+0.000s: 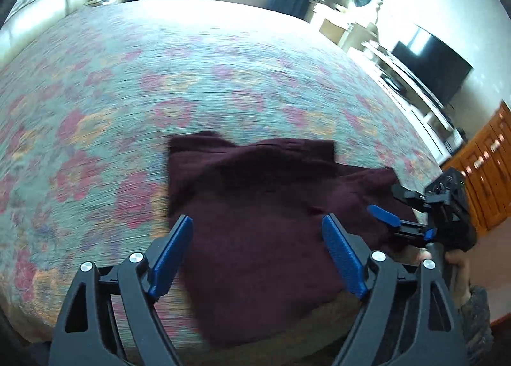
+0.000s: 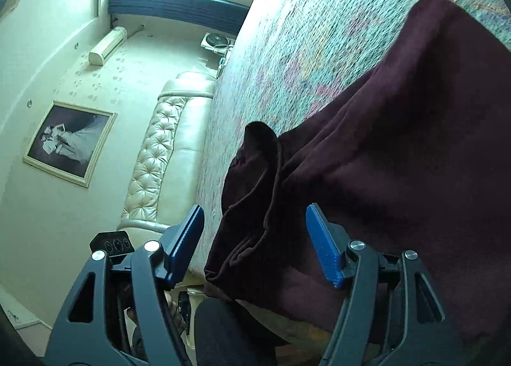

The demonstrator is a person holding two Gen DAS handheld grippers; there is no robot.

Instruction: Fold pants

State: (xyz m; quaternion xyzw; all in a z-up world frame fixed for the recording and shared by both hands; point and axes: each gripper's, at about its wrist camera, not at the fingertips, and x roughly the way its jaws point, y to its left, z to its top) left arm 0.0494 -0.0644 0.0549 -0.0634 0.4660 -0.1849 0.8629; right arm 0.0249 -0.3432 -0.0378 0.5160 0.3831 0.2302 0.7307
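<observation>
bed (image 1: 223, 56) | floral pink-and-teal cover | dark maroon pants (image 1: 255, 206) lying folded at near edge, partly overhanging

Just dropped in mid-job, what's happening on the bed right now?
A person with a handheld gripper in each hand is folding dark maroon pants on a bed with a floral bedspread. The pants lie partly folded near the bed's edge, one end bunched and hanging over it. The left gripper is open above the fabric, holding nothing. The right gripper is also open at the bunched end, gripping nothing. The left view is motion-blurred.
</observation>
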